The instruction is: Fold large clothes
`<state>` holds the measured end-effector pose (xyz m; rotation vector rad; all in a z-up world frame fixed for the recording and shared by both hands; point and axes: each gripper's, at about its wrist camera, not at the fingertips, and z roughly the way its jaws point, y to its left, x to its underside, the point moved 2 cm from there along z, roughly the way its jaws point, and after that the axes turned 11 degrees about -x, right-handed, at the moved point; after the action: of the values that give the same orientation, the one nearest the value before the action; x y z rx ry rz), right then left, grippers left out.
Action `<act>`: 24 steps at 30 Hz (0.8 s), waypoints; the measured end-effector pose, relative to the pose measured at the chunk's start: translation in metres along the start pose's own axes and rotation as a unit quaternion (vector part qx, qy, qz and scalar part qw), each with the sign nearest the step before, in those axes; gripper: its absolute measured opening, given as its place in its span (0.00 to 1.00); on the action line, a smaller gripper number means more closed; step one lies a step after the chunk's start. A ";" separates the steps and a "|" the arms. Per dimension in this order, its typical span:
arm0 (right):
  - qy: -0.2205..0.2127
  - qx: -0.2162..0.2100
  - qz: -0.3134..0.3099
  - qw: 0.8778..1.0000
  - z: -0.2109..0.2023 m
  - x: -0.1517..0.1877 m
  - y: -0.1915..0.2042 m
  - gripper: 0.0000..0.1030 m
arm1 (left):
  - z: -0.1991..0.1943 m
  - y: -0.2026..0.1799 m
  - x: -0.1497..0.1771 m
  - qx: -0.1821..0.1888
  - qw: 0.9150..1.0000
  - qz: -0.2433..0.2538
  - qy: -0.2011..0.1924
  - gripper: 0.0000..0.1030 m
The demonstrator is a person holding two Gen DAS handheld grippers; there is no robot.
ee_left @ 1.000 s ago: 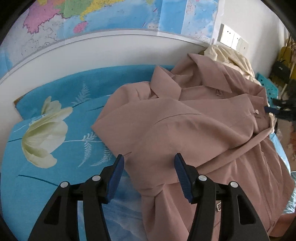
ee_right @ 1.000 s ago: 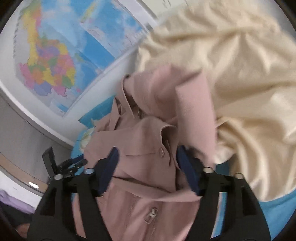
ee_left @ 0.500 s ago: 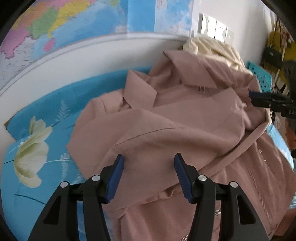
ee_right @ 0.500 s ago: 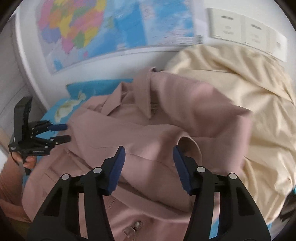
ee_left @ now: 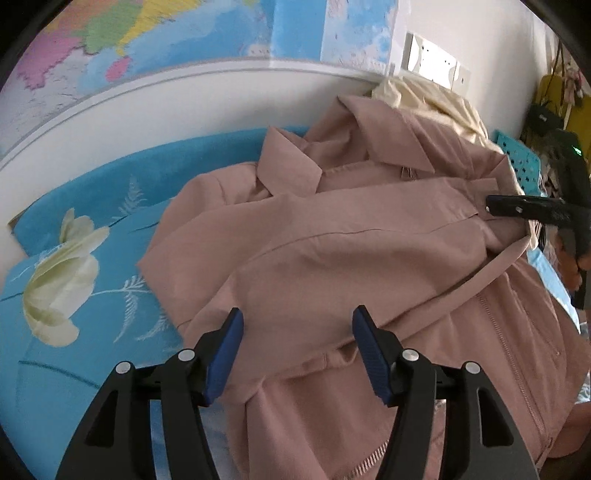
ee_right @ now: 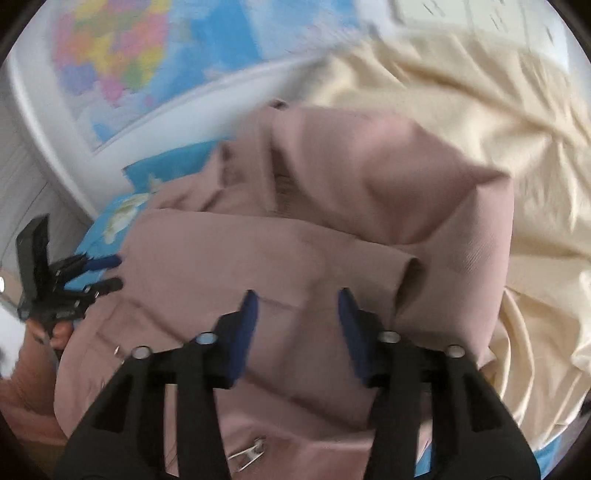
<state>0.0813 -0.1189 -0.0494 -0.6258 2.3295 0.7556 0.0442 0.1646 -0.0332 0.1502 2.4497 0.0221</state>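
Hovering over pink jacket [ee_left: 332, 258] | left tool [ee_left: 297, 347] widening, empty | right tool [ee_right: 297, 325] narrowing, empty

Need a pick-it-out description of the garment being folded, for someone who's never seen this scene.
Find the wall map; below it lies a blue floral bedsheet. The dusty-pink zip jacket sprawls across it. Unlike the plain cream cloth bunched behind it, it has a collar and zipper.

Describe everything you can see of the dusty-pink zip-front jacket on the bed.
The dusty-pink zip-front jacket looks like smooth woven cloth, with a pointed collar, a metal zip and a narrow strap across its front. It lies crumpled and partly folded over itself on the blue floral bedsheet, its far side resting against a cream cloth. Both grippers hover open above it, gripping nothing.
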 end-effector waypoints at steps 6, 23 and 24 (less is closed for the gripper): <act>0.015 -0.007 -0.047 0.999 0.007 0.011 0.026 0.52 | -0.026 0.016 0.020 0.000 0.999 -0.034 -0.009 0.60; -0.009 -0.046 0.035 0.998 -0.063 0.059 0.004 0.73 | -0.058 0.038 0.112 0.057 0.987 -0.135 0.058 0.70; -0.007 -0.043 0.039 0.998 -0.068 0.066 0.002 0.73 | -0.062 0.038 0.115 0.064 0.986 -0.140 0.058 0.70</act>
<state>0.0067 -0.1769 -0.0478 -0.5673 2.3308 0.8982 -0.0796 0.2164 -0.0563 -0.1432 2.5670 -0.2564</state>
